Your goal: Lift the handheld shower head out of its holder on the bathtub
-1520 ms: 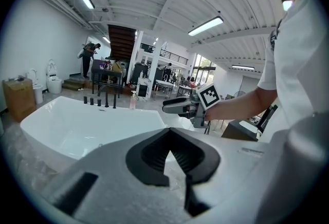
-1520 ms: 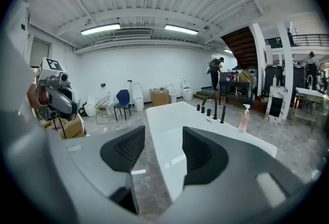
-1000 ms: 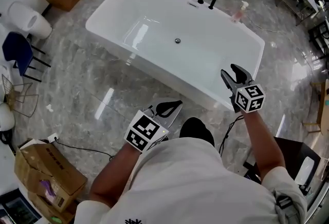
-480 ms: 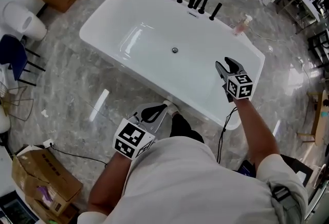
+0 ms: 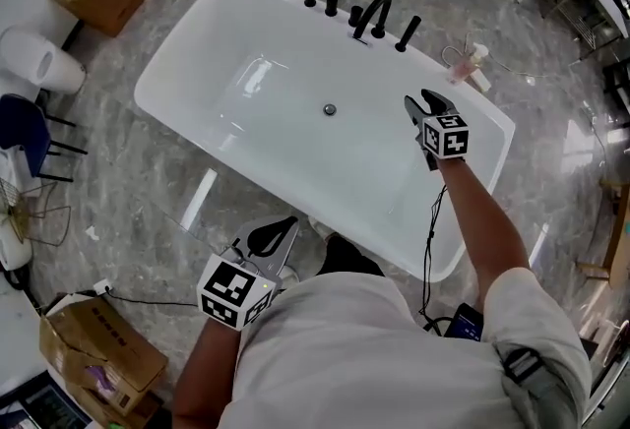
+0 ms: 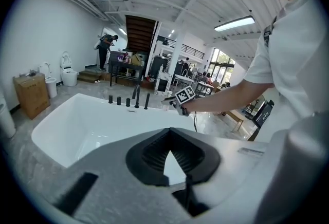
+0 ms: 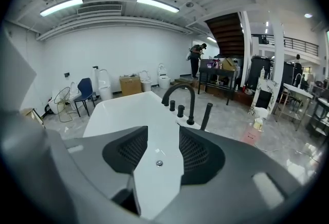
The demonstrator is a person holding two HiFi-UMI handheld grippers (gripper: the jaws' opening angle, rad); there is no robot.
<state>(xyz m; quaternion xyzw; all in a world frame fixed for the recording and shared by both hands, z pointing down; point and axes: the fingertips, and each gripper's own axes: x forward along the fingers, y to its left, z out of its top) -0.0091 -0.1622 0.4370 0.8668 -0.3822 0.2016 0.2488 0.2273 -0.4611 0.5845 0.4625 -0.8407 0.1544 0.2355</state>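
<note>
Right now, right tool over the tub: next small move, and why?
Probably advance the right tool toward the handheld shower head on the far rim. The tool hangs over the bathtub basin, short of it, jaws closing with nothing between them; the head stands in its holder beside the faucet.

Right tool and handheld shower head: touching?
Apart. Head view: right tool hovers over the bathtub, white surface showing between it and the shower head. Its jaws are closing, nothing between them.

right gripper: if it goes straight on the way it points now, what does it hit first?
Probably the white floor of the bathtub near the drain, short of the black faucet; depth is unclear. The right gripper has its tongs closing with nothing between them.
</note>
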